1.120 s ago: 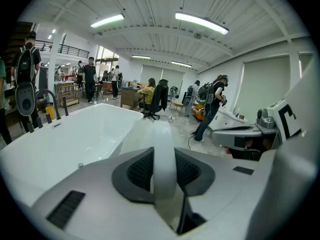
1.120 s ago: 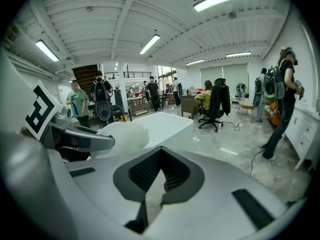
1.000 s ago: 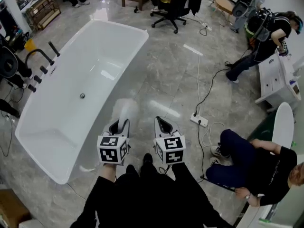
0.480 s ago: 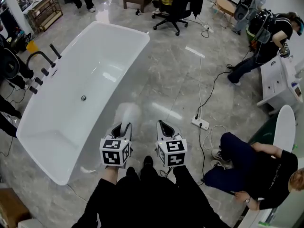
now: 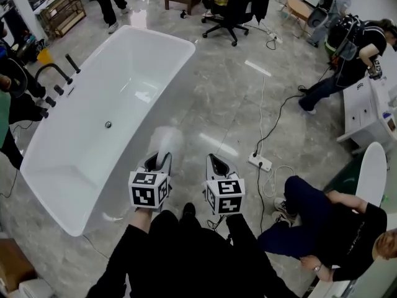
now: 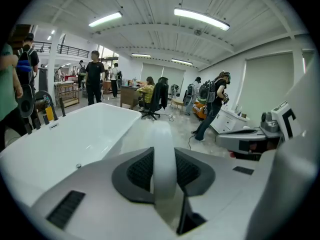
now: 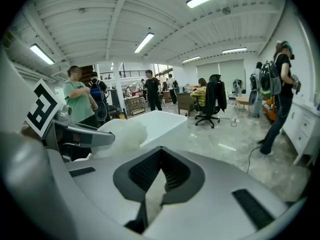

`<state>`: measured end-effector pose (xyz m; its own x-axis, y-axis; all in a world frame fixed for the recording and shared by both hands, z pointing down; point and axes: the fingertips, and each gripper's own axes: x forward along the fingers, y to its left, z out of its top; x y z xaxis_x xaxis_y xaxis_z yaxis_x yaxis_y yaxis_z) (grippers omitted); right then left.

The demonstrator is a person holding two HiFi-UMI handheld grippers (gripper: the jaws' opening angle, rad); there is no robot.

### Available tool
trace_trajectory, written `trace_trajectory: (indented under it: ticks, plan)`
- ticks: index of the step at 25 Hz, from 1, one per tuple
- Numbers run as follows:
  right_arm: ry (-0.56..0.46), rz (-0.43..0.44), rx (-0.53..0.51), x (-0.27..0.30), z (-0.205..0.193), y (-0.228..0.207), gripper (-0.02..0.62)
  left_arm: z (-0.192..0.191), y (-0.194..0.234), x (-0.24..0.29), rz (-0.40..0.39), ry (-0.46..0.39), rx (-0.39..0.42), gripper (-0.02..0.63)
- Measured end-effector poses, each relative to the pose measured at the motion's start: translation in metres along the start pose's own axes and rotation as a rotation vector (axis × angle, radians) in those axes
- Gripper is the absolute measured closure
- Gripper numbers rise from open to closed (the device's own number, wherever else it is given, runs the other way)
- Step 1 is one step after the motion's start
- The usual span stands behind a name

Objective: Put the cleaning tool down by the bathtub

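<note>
Presently on hand: one left gripper, jaws set wide and clamped on the white handle of the cleaning tool. The tool's pale fluffy head projects forward past the jaw tips, over the grey marble floor and just beside the long outer wall of the bathtub. One right gripper, held level next to the left one, jaws drawn together with nothing between them. One white freestanding bathtub, drain in its bottom, black tap standing at its far rim. One white power strip with trailing cable on the floor to the right. One person in dark clothes seated on the floor further right.
</note>
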<state>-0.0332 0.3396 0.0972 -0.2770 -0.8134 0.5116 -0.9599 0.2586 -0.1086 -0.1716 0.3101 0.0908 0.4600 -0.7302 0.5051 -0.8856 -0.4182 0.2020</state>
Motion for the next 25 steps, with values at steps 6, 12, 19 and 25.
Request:
trace_trajectory:
  ticks: [6, 12, 19, 25]
  plan:
    - [0.006, -0.004, 0.005, 0.003, -0.001, -0.018, 0.597, 0.009, -0.008, 0.016, 0.003, -0.011, 0.005, 0.509]
    - [0.011, -0.024, 0.032, 0.016, 0.007, -0.032, 0.597, 0.018, -0.006, 0.038, -0.01, 0.007, 0.007, 0.509]
    - [0.048, -0.06, 0.06, 0.055, 0.014, -0.057, 0.597, 0.03, 0.008, 0.089, -0.04, 0.041, 0.002, 0.509]
    - [0.085, -0.088, 0.07, 0.111, 0.032, -0.083, 0.597, 0.05, 0.03, 0.148, -0.071, 0.076, -0.007, 0.509]
